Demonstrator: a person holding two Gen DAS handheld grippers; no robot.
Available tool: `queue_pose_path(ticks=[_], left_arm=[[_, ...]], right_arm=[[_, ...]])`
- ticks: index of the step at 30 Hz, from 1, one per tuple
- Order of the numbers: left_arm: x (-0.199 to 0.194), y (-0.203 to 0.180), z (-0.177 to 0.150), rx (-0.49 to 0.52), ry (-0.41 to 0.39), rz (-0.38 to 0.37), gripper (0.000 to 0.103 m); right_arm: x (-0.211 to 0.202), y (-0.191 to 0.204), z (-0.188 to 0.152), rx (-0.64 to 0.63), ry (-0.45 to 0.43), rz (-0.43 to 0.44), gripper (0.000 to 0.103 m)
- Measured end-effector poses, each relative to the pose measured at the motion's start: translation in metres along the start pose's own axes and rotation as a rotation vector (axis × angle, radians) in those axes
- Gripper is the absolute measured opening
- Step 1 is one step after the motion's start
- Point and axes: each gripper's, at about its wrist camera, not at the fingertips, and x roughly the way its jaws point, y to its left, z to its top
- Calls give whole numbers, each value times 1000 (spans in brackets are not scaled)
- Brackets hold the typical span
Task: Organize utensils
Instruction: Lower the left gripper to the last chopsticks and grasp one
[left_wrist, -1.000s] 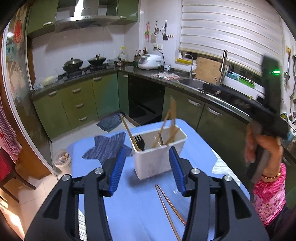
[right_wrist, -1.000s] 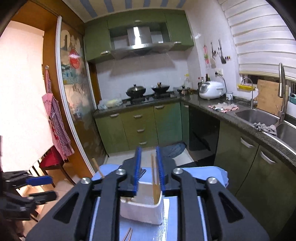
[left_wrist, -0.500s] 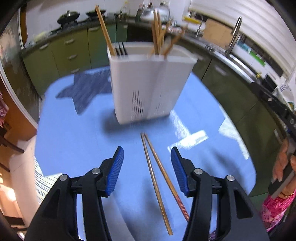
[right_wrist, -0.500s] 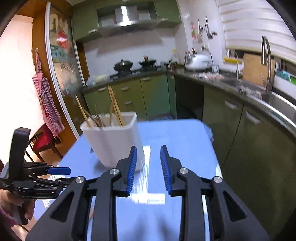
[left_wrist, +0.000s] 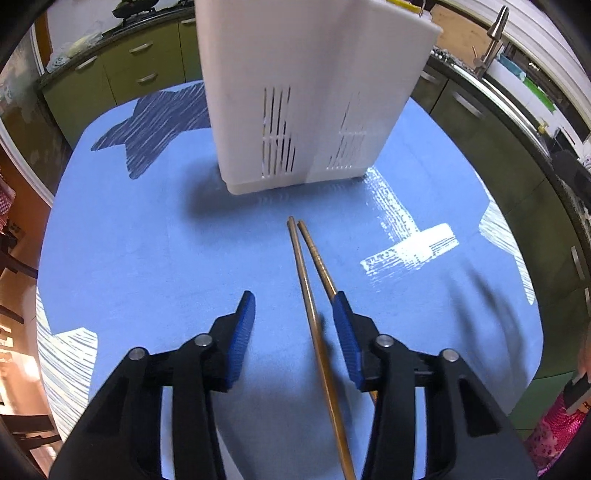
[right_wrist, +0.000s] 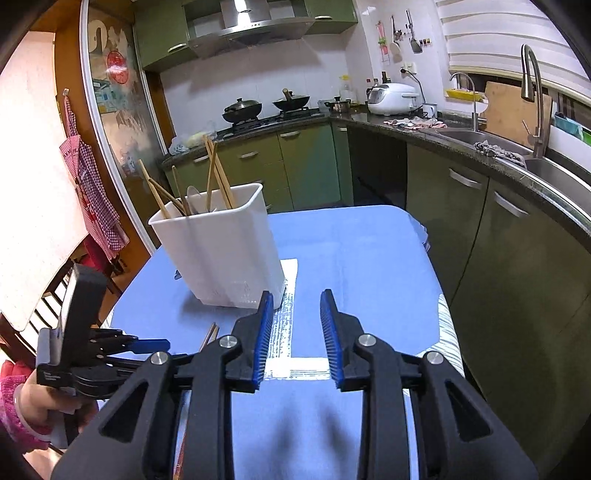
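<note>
two chopsticks (left_wrist: 308, 295) lie loose on the blue counter (left_wrist: 147, 258) in the left wrist view, their far tips touching just short of the white holder (left_wrist: 306, 92). the left gripper (left_wrist: 293, 325) has just been closing, yet its pads press on nothing: one stick runs between the jaws, while the other passes under or against the right pad. the risk, as i judge it, is catching only one stick, or the pad pushing the second aside so it rolls off. thin, smooth sticks may also pivot or slip once lifted.

in the right wrist view, the right gripper (right_wrist: 297, 325) hangs part-open and empty above the counter, near the holder (right_wrist: 221, 251), which already carries chopsticks and a spoon. the left gripper (right_wrist: 147, 345) shows low at left. a crowded holder may block new sticks, and a nudge could tip it.
</note>
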Motion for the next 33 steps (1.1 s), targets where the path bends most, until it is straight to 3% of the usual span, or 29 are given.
queue_pose_path(ticks=[4, 6, 8, 16, 19, 26, 33], left_arm=[[5, -2, -1, 3, 13, -5, 41], [8, -4, -1, 9, 25, -7, 31], [12, -6, -1, 8, 46, -6, 28], [18, -10, 0, 13, 53, 21, 27], [20, -12, -1, 23, 49, 34, 8], [19, -9, -1, 18, 50, 18, 6], [3, -6, -2, 24, 2, 16, 6]], right_arm=[[2, 1, 1, 3, 8, 8, 27], [4, 1, 1, 7, 12, 11, 27], [5, 0, 1, 13, 15, 17, 27], [4, -3, 3, 26, 10, 24, 30], [3, -5, 2, 31, 8, 24, 30], [5, -5, 0, 34, 25, 21, 31], [16, -2, -5, 32, 60, 13, 31]])
